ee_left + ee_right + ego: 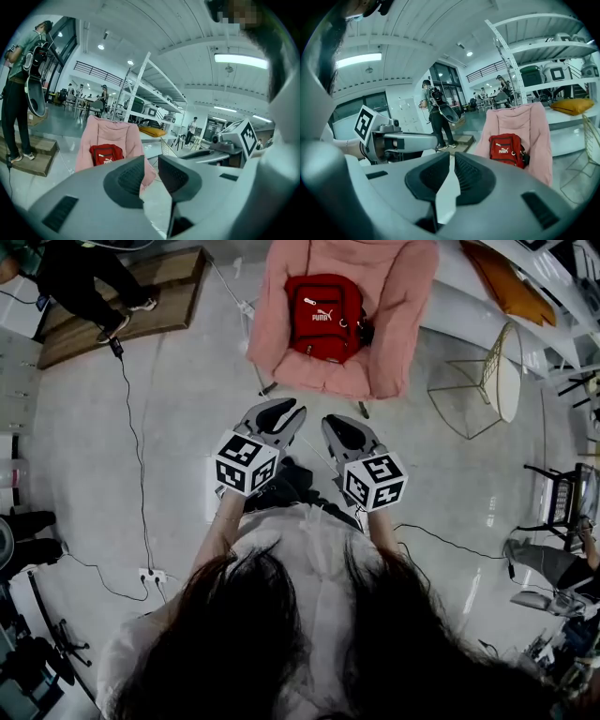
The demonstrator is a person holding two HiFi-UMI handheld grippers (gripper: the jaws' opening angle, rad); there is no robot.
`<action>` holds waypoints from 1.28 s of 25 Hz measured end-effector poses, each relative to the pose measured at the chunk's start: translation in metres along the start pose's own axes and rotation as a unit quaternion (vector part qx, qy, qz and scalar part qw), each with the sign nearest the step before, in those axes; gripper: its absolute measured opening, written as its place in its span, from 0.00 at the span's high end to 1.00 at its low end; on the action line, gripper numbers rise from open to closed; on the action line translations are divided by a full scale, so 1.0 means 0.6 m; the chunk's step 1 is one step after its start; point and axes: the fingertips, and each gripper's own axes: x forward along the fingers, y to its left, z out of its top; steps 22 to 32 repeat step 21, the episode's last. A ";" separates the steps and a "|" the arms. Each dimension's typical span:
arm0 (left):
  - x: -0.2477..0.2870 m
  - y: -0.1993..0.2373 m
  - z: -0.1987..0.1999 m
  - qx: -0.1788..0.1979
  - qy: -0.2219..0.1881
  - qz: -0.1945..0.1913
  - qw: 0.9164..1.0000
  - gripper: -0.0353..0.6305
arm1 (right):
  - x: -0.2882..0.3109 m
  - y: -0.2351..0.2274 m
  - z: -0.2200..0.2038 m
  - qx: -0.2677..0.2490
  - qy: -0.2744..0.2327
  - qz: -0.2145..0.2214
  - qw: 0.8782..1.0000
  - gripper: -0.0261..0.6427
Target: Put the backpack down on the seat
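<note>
Item: red backpack (325,317), white logo on its front. It is sitting upright on the seat of the pink chair (394,324), leaning against the backrest, straight ahead of both grippers and well apart from their tips. In the left gripper view the backpack (106,154) is showing just left of and above the jaws; in the right gripper view (507,149) it is showing to their right.

Left gripper (286,415): the jaws are standing slightly apart with a narrow gap, gripping nothing. It is hovering over the floor just beside the right gripper.

Right gripper (336,427): the jaws are closed tip to tip, holding nothing.

Surroundings: a wire-frame side table (487,381) is standing ahead and to the right of the right gripper, beside the chair. A yellow cushion (511,282) is lying farther ahead on the right. A wooden platform (122,306) is lying ahead and left of the left gripper, with a person (84,277) standing on it. A black cable (136,456) is running along the floor to the left.
</note>
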 end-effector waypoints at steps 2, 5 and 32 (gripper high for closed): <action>-0.001 -0.006 -0.004 0.001 0.003 0.001 1.000 0.79 | -0.006 0.001 -0.003 0.001 0.000 0.002 1.000 0.89; -0.004 -0.012 -0.006 -0.001 0.003 0.003 1.000 0.79 | -0.014 0.005 -0.005 0.000 -0.001 0.002 1.000 0.89; 0.001 -0.022 -0.007 0.012 0.007 0.023 1.000 0.79 | -0.037 -0.012 -0.006 0.002 -0.009 0.003 1.000 0.89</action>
